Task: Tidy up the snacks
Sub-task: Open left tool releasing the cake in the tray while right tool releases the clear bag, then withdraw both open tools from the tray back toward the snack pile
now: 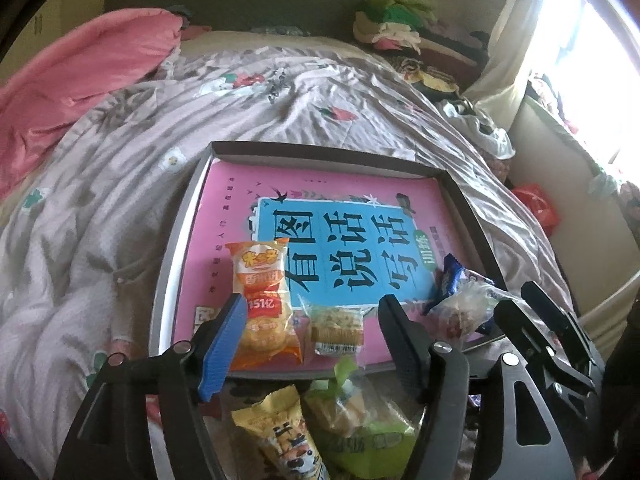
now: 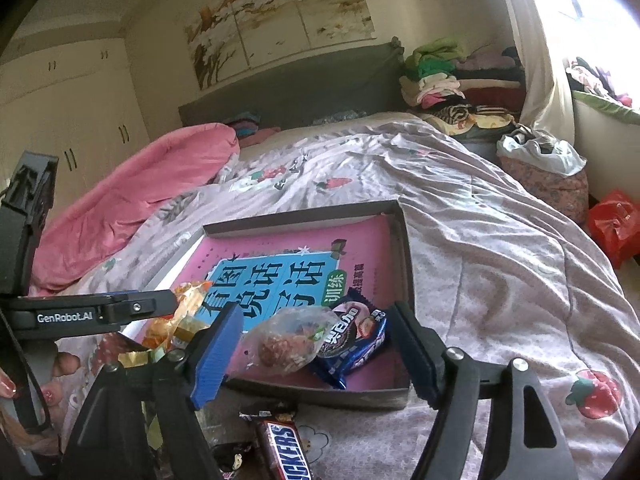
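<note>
A shallow grey box tray [image 1: 320, 149] with a pink and blue book inside lies on the bed. My left gripper [image 1: 314, 340] stands open over the tray's near edge. An orange snack packet [image 1: 264, 304] and a small cracker packet [image 1: 337, 326] lie flat between its fingers, not pinched. My right gripper [image 2: 316, 354] is open too, above a clear bag of reddish snacks [image 2: 286, 340] and a blue Oreo packet [image 2: 352, 340] in the tray [image 2: 300, 216]. On the bedspread in front of the tray lie a yellow packet [image 1: 280, 432], a green packet [image 1: 368, 424] and a Snickers bar [image 2: 284, 452].
The bed has a wrinkled floral cover [image 1: 120, 200] and a pink quilt [image 1: 60, 92] at the far left. Folded clothes [image 2: 440, 76] are piled by the headboard. A white plastic bag [image 2: 540, 152] and a red bag [image 2: 612, 224] sit beside the bed on the right.
</note>
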Demonstrator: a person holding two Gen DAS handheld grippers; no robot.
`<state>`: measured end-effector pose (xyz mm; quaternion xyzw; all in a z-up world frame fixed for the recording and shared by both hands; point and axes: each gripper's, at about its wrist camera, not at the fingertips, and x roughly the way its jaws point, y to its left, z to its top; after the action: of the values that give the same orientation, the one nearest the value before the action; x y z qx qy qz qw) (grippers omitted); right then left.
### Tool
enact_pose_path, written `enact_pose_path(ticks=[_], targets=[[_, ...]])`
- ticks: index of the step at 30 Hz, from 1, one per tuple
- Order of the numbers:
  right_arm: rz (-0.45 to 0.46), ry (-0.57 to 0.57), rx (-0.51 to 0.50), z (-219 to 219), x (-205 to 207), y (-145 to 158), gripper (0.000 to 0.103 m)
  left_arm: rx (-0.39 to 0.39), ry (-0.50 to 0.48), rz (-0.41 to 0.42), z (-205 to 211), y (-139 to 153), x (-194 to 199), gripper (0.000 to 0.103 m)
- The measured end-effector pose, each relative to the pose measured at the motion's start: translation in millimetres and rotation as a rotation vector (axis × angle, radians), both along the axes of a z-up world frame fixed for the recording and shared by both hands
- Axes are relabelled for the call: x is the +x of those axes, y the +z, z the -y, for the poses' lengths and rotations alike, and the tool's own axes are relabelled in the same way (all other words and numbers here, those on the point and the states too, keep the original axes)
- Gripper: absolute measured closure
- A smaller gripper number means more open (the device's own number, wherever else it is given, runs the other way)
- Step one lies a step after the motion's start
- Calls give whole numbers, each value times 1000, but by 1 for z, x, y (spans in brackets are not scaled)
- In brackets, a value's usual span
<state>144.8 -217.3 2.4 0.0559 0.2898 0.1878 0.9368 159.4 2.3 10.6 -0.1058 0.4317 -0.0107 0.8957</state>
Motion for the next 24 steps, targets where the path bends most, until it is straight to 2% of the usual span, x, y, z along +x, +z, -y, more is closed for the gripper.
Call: enact_pose_path(ticks=[15, 24], targets=[[-6, -17, 26, 10, -6, 6, 28, -42, 51, 14, -28, 13, -24, 29], [-28, -42, 25, 16, -13, 8, 28, -48, 71, -5, -40, 10, -37, 29]])
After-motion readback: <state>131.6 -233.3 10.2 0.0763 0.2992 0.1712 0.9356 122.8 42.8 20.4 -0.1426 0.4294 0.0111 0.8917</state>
